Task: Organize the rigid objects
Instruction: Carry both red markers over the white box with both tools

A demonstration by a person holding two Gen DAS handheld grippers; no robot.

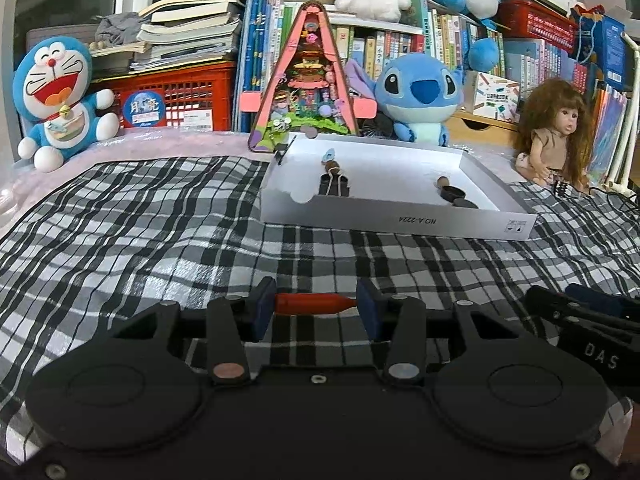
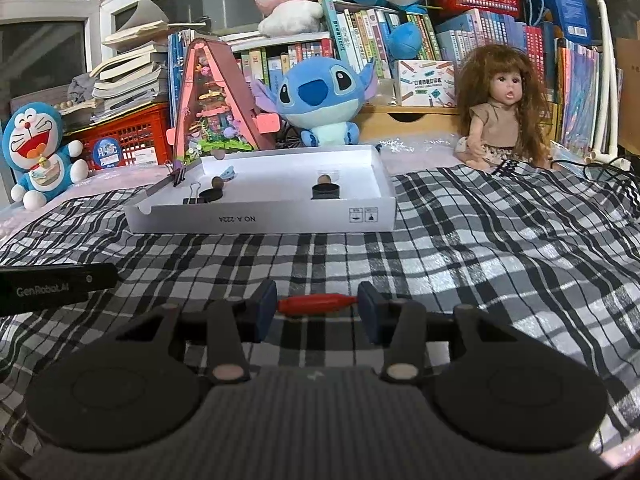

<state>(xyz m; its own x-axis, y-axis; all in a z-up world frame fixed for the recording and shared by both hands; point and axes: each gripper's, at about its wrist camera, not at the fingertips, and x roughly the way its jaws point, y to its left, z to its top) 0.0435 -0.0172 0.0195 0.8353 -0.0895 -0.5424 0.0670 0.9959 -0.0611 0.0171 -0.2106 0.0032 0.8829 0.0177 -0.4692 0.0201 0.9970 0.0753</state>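
Firstly, left wrist view: left gripper [image 1: 316, 307] clamps a red peg [image 1: 314, 304] endwise above the plaid cloth [image 1: 160, 220]; white box [image 1: 400, 222] reads "NO.A-2224". Right wrist view: right gripper [image 2: 317, 307] likewise clamps a red rod [image 2: 318, 305]; neighbouring device [image 2: 56, 286] reads "GenRobot.AI".

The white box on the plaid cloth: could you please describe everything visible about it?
The white box is a shallow, open, cardboard-looking tray lying flat on the plaid cloth, with the toys behind it. Its near wall carries upside-down print and has a notch cut near the left corner. Black binder clips grip its left edge; small dark round pieces lie inside. Neither gripper touches it.
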